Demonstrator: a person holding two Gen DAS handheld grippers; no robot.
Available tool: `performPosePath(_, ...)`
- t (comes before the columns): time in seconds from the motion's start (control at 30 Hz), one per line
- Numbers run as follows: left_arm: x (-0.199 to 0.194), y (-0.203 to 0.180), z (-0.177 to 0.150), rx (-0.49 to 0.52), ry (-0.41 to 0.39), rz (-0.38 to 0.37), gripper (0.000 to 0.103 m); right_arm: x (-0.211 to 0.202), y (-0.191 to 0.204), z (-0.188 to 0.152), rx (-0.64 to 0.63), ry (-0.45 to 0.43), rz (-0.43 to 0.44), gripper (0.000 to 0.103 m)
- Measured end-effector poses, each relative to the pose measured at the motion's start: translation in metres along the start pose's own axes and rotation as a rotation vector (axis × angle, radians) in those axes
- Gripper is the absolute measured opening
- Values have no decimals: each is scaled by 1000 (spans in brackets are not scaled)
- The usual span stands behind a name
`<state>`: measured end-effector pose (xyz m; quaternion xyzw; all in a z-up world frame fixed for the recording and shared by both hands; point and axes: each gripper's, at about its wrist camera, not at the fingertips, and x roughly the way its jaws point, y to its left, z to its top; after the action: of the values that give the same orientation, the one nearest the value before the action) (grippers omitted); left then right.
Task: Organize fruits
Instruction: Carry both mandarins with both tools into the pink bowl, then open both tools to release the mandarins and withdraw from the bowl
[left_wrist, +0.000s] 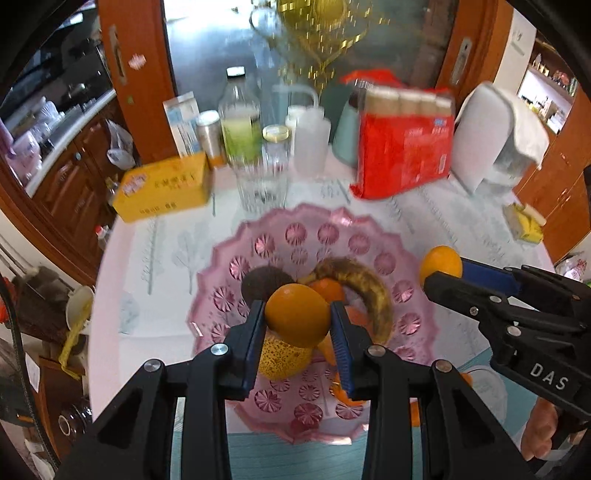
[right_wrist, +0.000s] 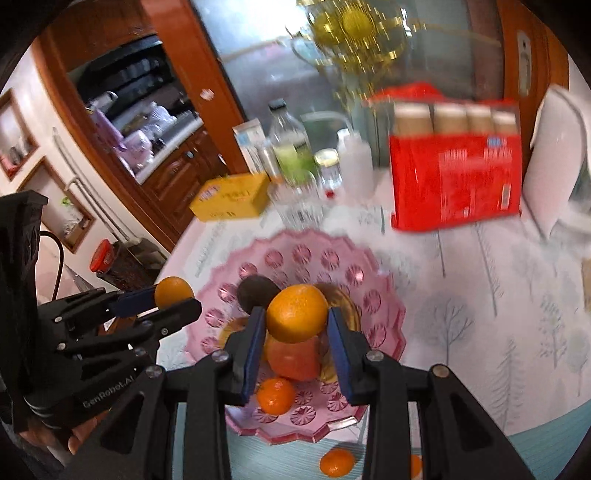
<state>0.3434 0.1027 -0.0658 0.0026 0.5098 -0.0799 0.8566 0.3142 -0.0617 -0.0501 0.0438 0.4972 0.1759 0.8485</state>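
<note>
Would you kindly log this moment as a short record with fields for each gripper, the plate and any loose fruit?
left gripper: shut on an orange, above the plate
right gripper: shut on a second orange, above the plate
pink plate: holds a banana, a dark round fruit, a tangerine
loose fruit: a small tangerine on the table, off the plate

Each wrist camera looks steeply down along its own fingers, close above the pink fruit plate (left_wrist: 402, 295) on the table. Both views share that plate and the red package (right_wrist: 454, 184) behind it.
</note>
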Motion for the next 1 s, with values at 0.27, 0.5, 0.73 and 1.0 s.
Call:
performPosePath(0.27, 54, 5, -6, 2, 72, -32, 33, 44, -6, -7, 10, 68, -29, 35)
performPosePath(0.5, 67, 4, -12, 31, 79, -43, 34, 62, -3, -11, -7, 108, -46, 36)
performPosePath(0.73, 58, 14, -17, -17, 66, -14, 72, 61, -10, -12, 50, 117, -53, 42)
performPosePath(1.0, 38, 19, -21, -64, 49, -15, 82, 44, -13, -17, 63, 107, -44, 44)
